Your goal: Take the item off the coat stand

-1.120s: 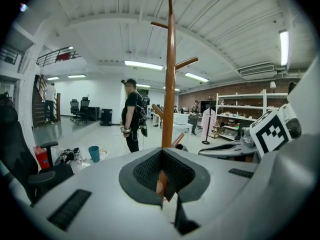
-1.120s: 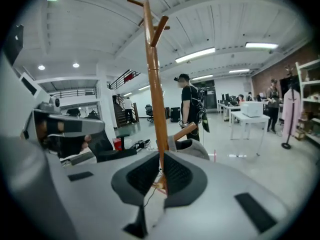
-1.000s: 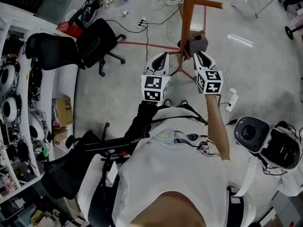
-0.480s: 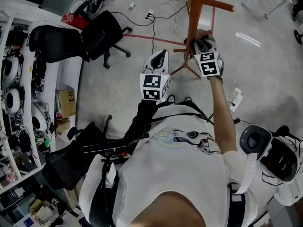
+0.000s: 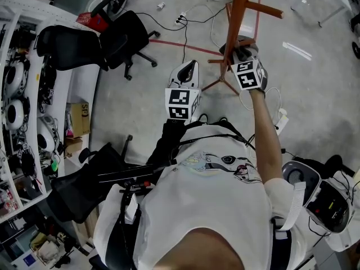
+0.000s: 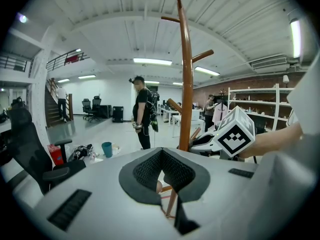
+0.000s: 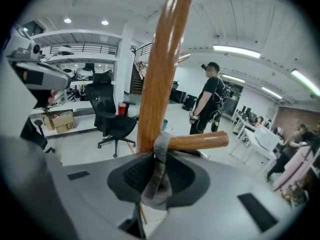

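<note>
On the lower peg [image 7: 197,141] of the wooden coat stand [image 7: 157,69]: one grey strap-like item [image 7: 159,181], looped round the peg close to the post and hanging straight down. In the head view it shows only as a grey patch against the post.

Containers:
- Cardboard box [image 7: 62,121], on the floor beside the white shelving. Top open; contents cannot be made out.
- Blue bucket [image 6: 106,149], upright on the floor well beyond the stand. Contents not visible.

Tools:
- Right gripper [image 5: 243,54], raised to the stand with the arm stretched forward. Jaws apart and closing. The grey item hangs down between the two dark pads, directly under the peg. The pads flank it and are not yet clamped on it. The post stands just behind the jaws.
- Left gripper [image 6: 162,171], held lower and nearer the person's body, short of the stand. Jaws parted, released, nothing between them. Through the gap, only a leg of the stand and the floor show.

Surroundings:
- Black office chair [image 7: 112,121], on the floor between the stand and the shelving.
- Person in dark clothes [image 7: 207,106], standing beyond the stand.
- Red tape line [image 5: 180,44], on the floor, running toward the foot of the stand.
</note>
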### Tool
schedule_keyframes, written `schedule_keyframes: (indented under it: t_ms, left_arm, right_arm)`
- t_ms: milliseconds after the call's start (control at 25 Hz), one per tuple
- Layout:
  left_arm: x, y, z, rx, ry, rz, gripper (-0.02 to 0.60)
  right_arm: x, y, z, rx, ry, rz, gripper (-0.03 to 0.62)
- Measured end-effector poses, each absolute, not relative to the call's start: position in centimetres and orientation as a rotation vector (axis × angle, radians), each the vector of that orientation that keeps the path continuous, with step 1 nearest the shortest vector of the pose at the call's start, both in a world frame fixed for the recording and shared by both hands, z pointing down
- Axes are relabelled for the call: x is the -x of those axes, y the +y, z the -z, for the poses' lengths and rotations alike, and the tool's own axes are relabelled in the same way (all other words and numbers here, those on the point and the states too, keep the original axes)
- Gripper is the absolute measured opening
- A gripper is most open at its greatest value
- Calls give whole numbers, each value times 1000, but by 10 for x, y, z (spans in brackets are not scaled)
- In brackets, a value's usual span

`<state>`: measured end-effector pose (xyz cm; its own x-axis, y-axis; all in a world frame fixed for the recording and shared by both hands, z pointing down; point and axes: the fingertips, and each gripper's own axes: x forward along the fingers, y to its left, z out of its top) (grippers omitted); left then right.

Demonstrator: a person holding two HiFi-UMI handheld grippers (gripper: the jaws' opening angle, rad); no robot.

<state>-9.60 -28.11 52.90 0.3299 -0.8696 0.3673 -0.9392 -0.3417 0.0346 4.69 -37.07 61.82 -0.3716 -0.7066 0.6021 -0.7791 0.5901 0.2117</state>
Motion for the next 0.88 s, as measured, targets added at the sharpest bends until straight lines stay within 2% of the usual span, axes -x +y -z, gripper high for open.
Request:
schedule_keyframes:
  t_ms: [280,320,360,880]
  left_arm:
    - [89,-279,-529,-2368,-1622,-416,3]
    - [89,-278,-530,-2369,-1621,-416,2]
    - [89,-278,-530,-2369,-1621,-414,3]
    - [91,-274,-526,-2363,-1644,-402,3]
  right_arm:
    - [-52,-363,-613,-1167,-2127,-85,60]
    - [-54,-363,-611,-1173,-2127,-83,22]
    - [-55,-363,-610,-1175,-2129,-83,15]
    - [-83,-365,-577,-1284,-2151,-85,14]
